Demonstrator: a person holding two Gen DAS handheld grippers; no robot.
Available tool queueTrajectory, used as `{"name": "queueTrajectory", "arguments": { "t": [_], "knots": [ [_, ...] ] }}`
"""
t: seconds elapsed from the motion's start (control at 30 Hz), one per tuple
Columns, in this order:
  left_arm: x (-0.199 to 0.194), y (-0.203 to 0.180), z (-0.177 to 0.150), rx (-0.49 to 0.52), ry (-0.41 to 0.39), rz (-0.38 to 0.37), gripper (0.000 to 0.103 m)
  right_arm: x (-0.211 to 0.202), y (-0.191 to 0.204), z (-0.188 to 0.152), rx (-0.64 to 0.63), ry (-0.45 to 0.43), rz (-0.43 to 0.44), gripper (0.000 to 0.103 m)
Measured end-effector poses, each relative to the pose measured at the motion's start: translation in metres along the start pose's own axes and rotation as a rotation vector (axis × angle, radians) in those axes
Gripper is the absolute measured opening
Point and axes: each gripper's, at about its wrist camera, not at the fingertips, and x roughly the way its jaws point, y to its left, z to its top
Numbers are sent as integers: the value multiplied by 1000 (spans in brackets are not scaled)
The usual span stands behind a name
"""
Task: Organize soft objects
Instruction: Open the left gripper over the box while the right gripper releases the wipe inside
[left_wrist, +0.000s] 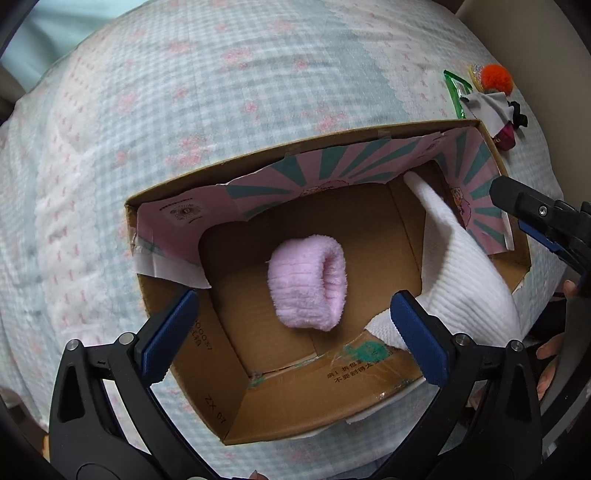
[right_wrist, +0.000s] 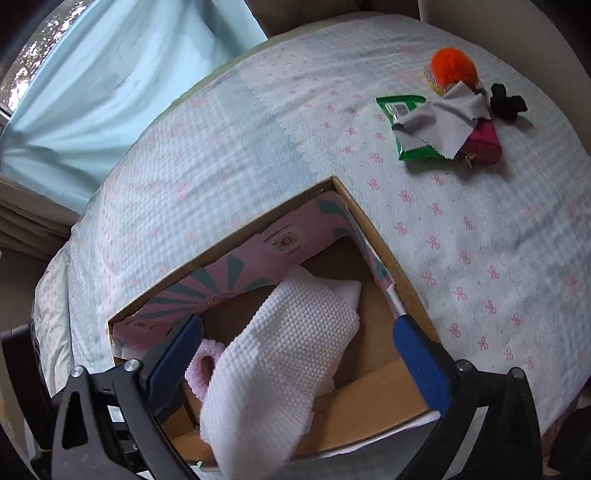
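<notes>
Soft things: pink band (left_wrist: 308, 282) lies on the box (left_wrist: 332, 391) floor, white cloth (right_wrist: 280, 354) draped over the box's near right wall.

Both grippers are released and hold nothing: the left gripper (left_wrist: 291, 332) hovers spread above the band, the right gripper (right_wrist: 295, 350) spread around the cloth. To do this well, I judge the cloth should be pushed fully down inside so no part hangs over the rim, leaving the band where it is. Far right on the bed, the pile (right_wrist: 448, 118) of orange pom-pom, grey cloth, green packet, magenta pouch and a black item waits; what lies under the grey cloth is hidden, and the black item is hard to identify.
</notes>
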Motion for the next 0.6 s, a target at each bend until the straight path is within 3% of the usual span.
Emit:
{"name": "queueTrajectory", "arguments": {
  "t": [0.4, 0.6],
  "knots": [
    [-15, 2, -4, -20, -14, 19, 103, -14, 16, 2, -92, 13, -7, 103],
    [-49, 0, -7, -42, -57, 45, 103, -50, 32, 5, -144, -4, 2, 103]
  ]
}}
